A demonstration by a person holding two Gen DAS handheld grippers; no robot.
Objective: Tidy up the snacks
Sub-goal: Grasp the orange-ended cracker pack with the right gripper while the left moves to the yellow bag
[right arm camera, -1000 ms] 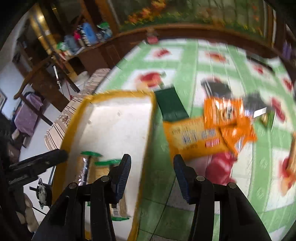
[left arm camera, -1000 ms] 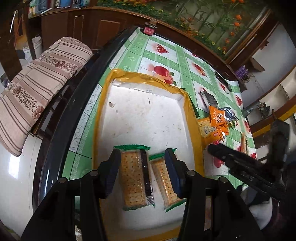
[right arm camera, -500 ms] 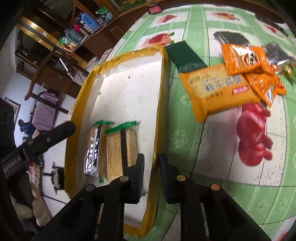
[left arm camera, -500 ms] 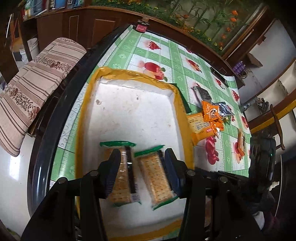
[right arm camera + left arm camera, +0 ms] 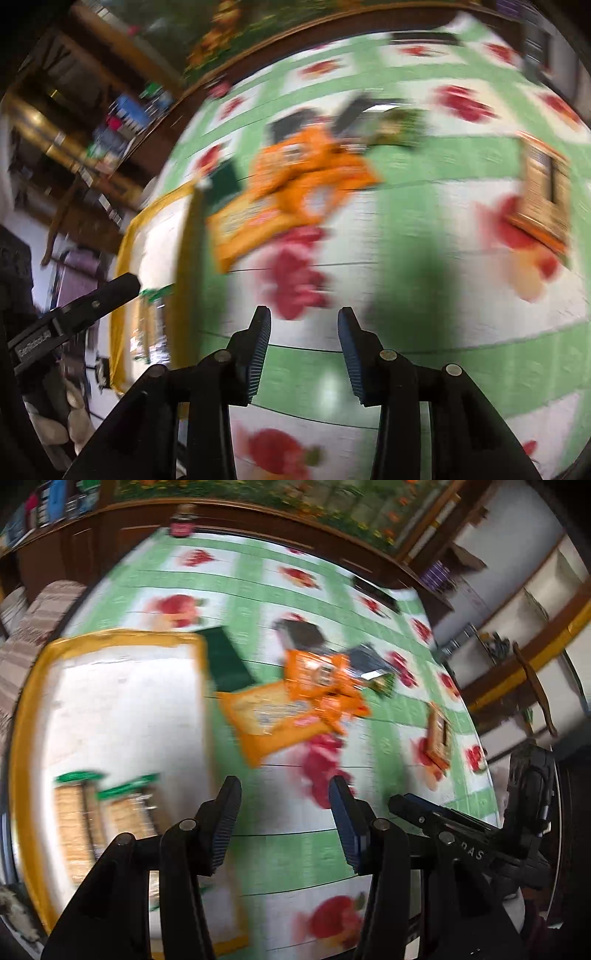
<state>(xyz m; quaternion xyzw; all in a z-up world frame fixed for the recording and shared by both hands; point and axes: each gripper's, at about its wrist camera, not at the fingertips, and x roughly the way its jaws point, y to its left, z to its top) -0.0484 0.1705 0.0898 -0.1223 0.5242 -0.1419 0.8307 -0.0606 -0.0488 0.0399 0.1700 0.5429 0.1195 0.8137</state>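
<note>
My left gripper (image 5: 284, 786) hangs open over the green fruit-print tablecloth (image 5: 295, 853), just right of the white tray with a yellow rim (image 5: 22, 709); nothing is between its fingers. Two green-topped cracker packs (image 5: 74, 812) lie side by side in the tray's near part. My right gripper (image 5: 304, 314) is also above the cloth with its jaws opening and empty. Ahead of both lies a pile: a yellow-orange packet (image 5: 273, 716) (image 5: 251, 221) with orange pouches (image 5: 317, 672) (image 5: 306, 158) on top. Both views are motion-blurred.
A dark green packet (image 5: 225, 657) lies against the tray's far right corner. Black and silver packets (image 5: 301, 633) sit behind the pile. A single cracker pack (image 5: 437, 731) (image 5: 543, 184) lies to the right. A dark wooden ledge (image 5: 258, 513) borders the far side.
Both grippers have swung right, off the tray and over the tablecloth toward the orange pile. The right jaws closed up half a second ago and have parted again.
</note>
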